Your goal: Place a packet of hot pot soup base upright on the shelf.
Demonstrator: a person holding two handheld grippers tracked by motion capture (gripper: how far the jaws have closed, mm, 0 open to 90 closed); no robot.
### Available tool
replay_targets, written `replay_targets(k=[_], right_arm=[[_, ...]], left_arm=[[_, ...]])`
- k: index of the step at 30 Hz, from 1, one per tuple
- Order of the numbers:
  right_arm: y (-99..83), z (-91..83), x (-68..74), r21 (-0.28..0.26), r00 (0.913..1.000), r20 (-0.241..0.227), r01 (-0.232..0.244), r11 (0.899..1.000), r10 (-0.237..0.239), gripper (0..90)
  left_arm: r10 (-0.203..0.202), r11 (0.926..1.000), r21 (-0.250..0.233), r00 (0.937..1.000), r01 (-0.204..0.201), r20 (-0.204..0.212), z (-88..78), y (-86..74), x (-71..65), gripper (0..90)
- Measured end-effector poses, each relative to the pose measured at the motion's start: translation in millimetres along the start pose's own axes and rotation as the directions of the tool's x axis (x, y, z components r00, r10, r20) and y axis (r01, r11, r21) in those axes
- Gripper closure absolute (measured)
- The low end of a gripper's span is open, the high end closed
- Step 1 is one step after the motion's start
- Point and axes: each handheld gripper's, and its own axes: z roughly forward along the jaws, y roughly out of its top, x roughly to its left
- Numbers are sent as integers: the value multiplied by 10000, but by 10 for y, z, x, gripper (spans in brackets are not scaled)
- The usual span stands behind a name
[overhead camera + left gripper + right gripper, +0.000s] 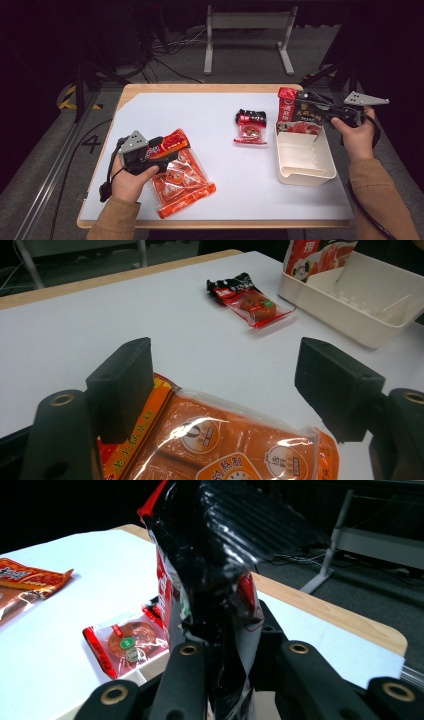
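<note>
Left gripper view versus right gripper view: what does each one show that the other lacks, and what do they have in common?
Left gripper view alone: open jaws of the left gripper standing over the large orange snack bag, not pressing it, and the white bin with a red packet upright at its far end.

Right gripper view alone: the right gripper shut on a black and red packet, the table's wooden edge, and a grey frame leg on the floor.

Both: the small red and black snack packet lying on the white table surface.
</note>
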Motion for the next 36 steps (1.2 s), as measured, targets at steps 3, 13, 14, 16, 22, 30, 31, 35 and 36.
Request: replay_targets(k=[3, 13, 14, 16, 22, 30, 31, 35, 36], right_arm=[[-48, -26, -8, -13, 10000, 90, -43, 10000, 43, 801], [-25, -35, 8, 302, 9994, 332, 31, 9995, -41, 751], [-16, -36, 12, 363, 9994, 357, 17, 9993, -30, 726], [5, -54, 27, 389, 9987, 493, 87, 9992, -107, 590], [66, -123, 50, 9, 9968, 802, 52, 10000, -52, 369], [288, -307, 139, -594, 9948, 942, 454, 9972, -397, 259], [334, -340, 172, -754, 9949, 910, 510, 9959, -441, 257], [454, -408, 295, -834, 9936, 876, 781, 9934, -708, 249], [478, -422, 334, -827, 9935, 867, 815, 9932, -743, 248]], left_arm=[[-9, 10000, 25, 10000, 9, 53, 0, 2, 2, 244], [-85, 10000, -9, 9999, 85, 119, 8, 6, 28, 244], [-96, 10000, -19, 9999, 96, 117, 11, 7, 30, 244], [-80, 10000, 26, 9999, 79, 144, 19, 8, 34, 244], [-55, 10000, 70, 9999, 54, 118, 51, 14, 42, 236], [-80, 9997, 245, 9999, 77, 127, 80, 13, 73, 213], [-85, 9997, 231, 9999, 83, 90, 82, 12, 75, 209], [16, 9997, 236, 10000, -16, -4, 87, 10, 104, 197], [30, 9997, 247, 10000, -30, -19, 85, 8, 108, 191]])
